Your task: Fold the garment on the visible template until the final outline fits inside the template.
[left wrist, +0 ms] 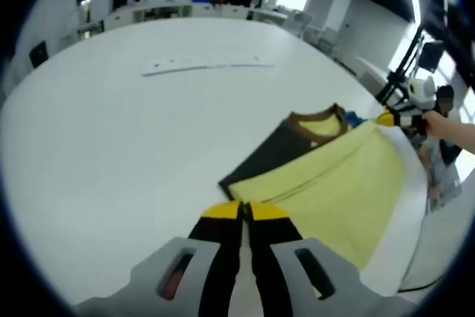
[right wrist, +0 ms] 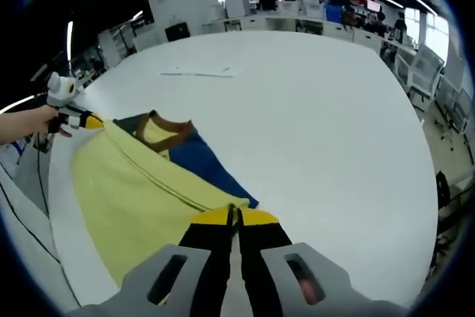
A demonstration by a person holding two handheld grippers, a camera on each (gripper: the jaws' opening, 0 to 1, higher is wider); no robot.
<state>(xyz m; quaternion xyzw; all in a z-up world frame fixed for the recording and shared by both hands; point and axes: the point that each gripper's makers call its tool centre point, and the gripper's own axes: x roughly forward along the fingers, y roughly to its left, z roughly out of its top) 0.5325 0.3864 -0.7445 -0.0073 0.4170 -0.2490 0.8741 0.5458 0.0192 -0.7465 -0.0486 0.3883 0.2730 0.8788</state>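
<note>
The garment (left wrist: 334, 180) lies on the white desk (left wrist: 111, 131), a yellow shirt with a brown neck band, one sleeve side dark olive-brown and the other blue. In the left gripper view its yellow body is stretched diagonally, the dark sleeve part spread flat toward the desk's middle and a sliver of blue showing beside the collar. In the right gripper view the garment (right wrist: 141, 191) runs from the lower middle up to the left, with the blue part lying flat on the desk (right wrist: 312, 124) on the right of the yellow fold.

The left gripper (left wrist: 243, 211) has its yellow-tipped fingers pressed together on the near corner of the yellow fabric, where the hem meets the dark panel. The right gripper (right wrist: 233, 218) likewise has its fingers closed on a corner of the yellow cloth, just by the blue panel's end.

Each gripper appears in the other's view at the far corner of the cloth, held by a person's hand (left wrist: 445, 125). A strip of white paper (left wrist: 208, 64) lies well apart on the desk. Beyond the desk stand office benches and chairs under ceiling light strips.
</note>
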